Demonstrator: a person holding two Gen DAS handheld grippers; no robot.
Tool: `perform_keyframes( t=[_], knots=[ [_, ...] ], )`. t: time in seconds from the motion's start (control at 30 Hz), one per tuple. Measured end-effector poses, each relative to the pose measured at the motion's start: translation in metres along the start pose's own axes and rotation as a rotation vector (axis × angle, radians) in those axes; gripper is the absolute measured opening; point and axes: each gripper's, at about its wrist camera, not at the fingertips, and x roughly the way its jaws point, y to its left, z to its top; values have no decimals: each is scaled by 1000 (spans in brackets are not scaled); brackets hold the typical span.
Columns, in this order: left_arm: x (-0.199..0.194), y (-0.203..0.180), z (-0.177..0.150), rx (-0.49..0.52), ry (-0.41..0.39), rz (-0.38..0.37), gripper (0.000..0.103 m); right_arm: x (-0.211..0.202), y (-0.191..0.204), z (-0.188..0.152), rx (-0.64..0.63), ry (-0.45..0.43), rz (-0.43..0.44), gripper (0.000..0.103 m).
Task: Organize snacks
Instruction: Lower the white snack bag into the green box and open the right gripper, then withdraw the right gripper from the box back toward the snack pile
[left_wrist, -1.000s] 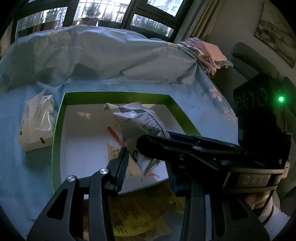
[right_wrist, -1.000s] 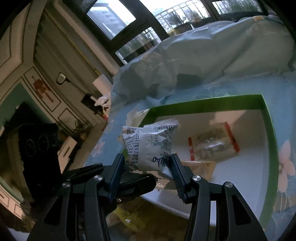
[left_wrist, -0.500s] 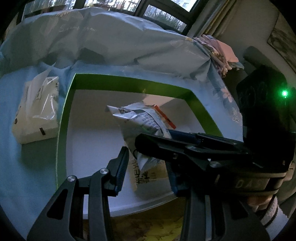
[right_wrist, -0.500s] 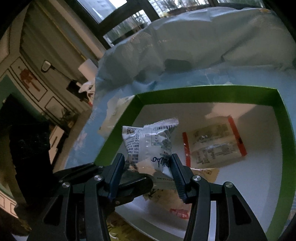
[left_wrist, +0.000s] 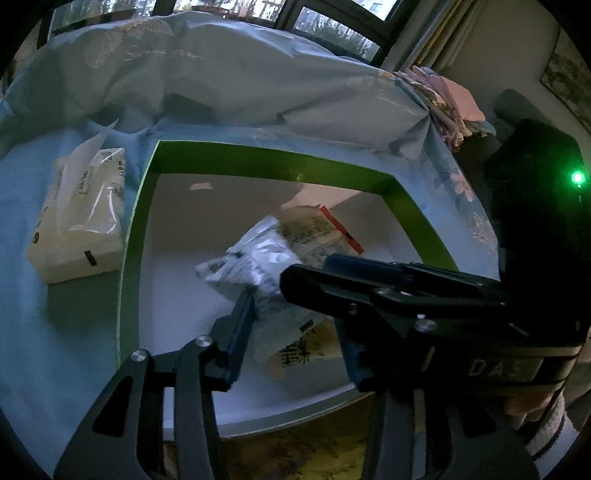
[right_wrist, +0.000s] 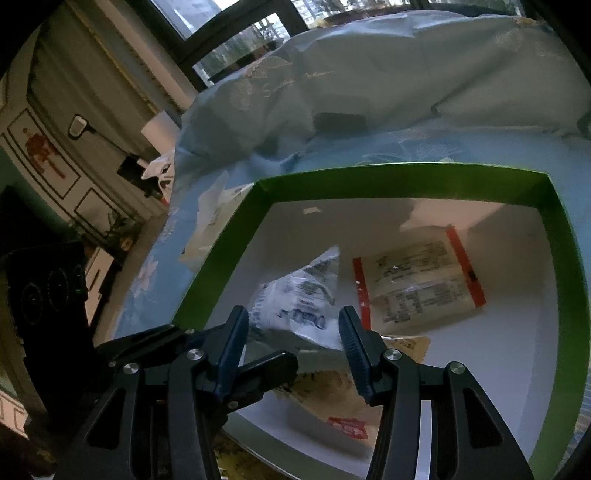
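Blue bedding (left_wrist: 258, 85) bears one green box (right_wrist: 436, 181) with three snack packets; both grippers (right_wrist: 291, 347) (left_wrist: 295, 332) spread.

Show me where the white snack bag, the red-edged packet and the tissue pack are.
white snack bag (right_wrist: 299, 295), right wrist view, printed front.
red-edged packet (right_wrist: 417, 288), right wrist view, centre.
tissue pack (left_wrist: 79, 229), left wrist view, top face.

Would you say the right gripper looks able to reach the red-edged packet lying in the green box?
Probably yes: the right gripper is open above the green box, and the red-edged packet lies uncovered just beyond the white-and-blue snack bag.
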Motion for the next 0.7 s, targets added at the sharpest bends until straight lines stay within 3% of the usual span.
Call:
perform_keyframes(
  t=[0.27,0.47,0.7],
  knots=[
    [-10,-10,-1,34,-31,-15,80,-22,-3,-1,29,-68,-23,56],
    [-34,-8,2,20,-84,-49,88,-64,-7,-7,71,-167,-1,60],
    [-67,-1,-3,-14,-154,-22,99,-108,-12,-33,96,-221,16,64]
  ],
)
